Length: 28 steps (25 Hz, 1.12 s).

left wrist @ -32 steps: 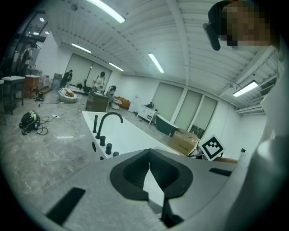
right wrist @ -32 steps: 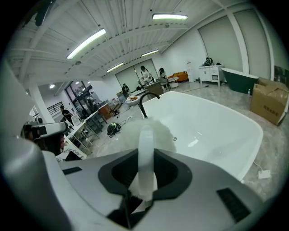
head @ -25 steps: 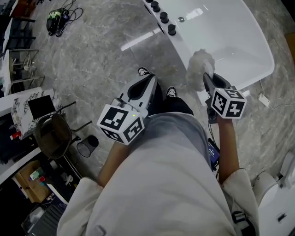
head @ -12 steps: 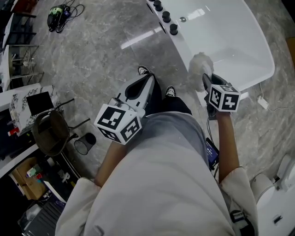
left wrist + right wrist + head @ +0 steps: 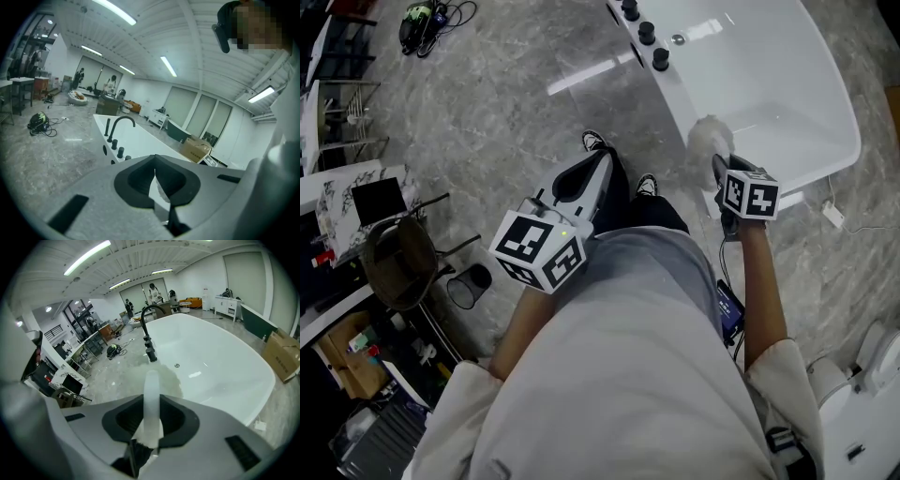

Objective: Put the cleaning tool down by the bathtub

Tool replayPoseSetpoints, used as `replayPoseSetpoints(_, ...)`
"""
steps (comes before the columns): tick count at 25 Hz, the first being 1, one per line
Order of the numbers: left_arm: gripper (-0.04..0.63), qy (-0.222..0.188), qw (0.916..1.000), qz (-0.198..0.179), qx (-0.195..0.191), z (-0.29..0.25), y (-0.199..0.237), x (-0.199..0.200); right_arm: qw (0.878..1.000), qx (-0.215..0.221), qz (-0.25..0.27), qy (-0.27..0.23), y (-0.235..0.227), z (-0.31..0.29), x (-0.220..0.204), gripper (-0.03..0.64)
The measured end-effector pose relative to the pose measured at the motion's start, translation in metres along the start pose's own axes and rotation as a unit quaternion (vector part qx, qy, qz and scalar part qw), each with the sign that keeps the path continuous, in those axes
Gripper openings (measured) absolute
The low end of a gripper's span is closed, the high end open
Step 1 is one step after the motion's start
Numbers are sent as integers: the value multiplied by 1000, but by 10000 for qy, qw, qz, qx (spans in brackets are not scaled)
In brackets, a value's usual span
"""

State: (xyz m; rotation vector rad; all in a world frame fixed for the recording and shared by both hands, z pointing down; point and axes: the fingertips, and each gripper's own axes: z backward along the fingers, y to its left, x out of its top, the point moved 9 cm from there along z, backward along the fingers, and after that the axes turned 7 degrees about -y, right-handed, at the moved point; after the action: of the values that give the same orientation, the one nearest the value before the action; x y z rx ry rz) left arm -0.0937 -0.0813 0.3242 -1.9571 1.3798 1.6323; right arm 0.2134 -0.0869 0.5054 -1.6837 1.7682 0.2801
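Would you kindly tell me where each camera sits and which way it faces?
Head view: on the head, steeply down at the bathtub; torso, left gripper, right gripper show.
Left gripper view: on it, toward the faucet; shut empty jaws.
Right gripper view: on it, over the bathtub; jaws clamp the cleaning tool.
Gripper views share the faucet.

We see the bathtub at the upper right of the head view, with its taps at top centre. The cleaning tool sits between the jaws of the right gripper, over the tub's near edge. The left gripper lies left of it, at centre. A chair and bin stand at middle left.
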Motion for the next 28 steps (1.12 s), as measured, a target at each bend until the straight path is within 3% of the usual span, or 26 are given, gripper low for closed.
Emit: replayPoseSetpoints(28,5,64,9995,141,269,10,33,5,9941,-394,144,999,-19,-67,-27,78)
